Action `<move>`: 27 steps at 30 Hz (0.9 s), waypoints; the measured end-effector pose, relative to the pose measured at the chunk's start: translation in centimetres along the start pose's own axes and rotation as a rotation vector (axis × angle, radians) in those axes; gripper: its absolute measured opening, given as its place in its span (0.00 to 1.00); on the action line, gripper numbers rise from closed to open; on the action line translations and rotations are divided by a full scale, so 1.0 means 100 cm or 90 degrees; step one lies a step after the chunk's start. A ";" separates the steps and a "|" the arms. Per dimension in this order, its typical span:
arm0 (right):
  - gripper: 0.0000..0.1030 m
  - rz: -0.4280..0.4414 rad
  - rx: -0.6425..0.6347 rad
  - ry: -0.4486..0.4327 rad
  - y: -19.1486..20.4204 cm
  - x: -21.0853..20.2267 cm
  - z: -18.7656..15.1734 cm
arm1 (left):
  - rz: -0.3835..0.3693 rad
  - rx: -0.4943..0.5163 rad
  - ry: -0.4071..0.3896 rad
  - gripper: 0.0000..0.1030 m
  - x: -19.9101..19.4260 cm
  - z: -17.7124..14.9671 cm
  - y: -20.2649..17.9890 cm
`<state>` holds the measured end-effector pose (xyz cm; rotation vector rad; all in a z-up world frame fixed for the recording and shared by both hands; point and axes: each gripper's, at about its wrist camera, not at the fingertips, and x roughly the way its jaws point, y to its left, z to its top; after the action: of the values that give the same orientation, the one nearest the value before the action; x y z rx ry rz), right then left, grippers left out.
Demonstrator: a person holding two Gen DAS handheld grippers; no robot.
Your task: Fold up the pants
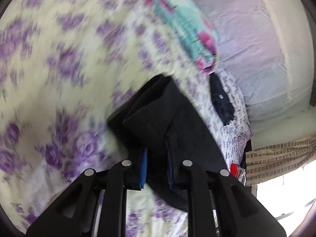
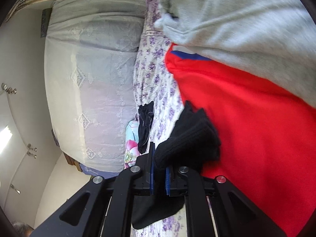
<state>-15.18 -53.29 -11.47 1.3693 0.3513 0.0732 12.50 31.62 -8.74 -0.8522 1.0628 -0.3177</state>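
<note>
Black pants [image 1: 158, 116] lie bunched on a purple-flowered bedsheet [image 1: 59, 69]. My left gripper [image 1: 157, 169] is shut on a fold of this black cloth, which fills the gap between its blue pads [image 1: 144, 169]. In the right wrist view a ribbed black end of the pants [image 2: 189, 138] sticks out past my right gripper [image 2: 159, 174], which is shut on it. More black cloth hangs below those jaws. The view from the left wrist is blurred.
A red garment [image 2: 246, 118] and a grey garment [image 2: 246, 23] lie to the right of my right gripper. A small dark garment [image 2: 145, 126] and a turquoise flowered cloth [image 1: 187, 25] lie near the pale pillows [image 2: 94, 75]. A patterned curtain [image 1: 276, 158] hangs by a bright window.
</note>
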 end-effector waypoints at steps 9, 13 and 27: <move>0.15 -0.011 -0.019 0.007 0.009 -0.003 -0.005 | -0.067 -0.041 -0.063 0.79 -0.019 -0.018 0.010; 0.26 -0.010 -0.033 0.007 0.016 -0.007 -0.015 | 0.002 -0.025 -0.112 0.90 -0.025 -0.019 0.006; 0.68 -0.095 -0.086 0.034 0.048 -0.020 -0.061 | 0.051 0.055 -0.100 0.90 0.034 -0.022 -0.026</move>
<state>-18.09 -46.99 -7.37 1.2061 0.4846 0.0097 12.66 26.84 -9.44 -0.7427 0.9287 -0.2235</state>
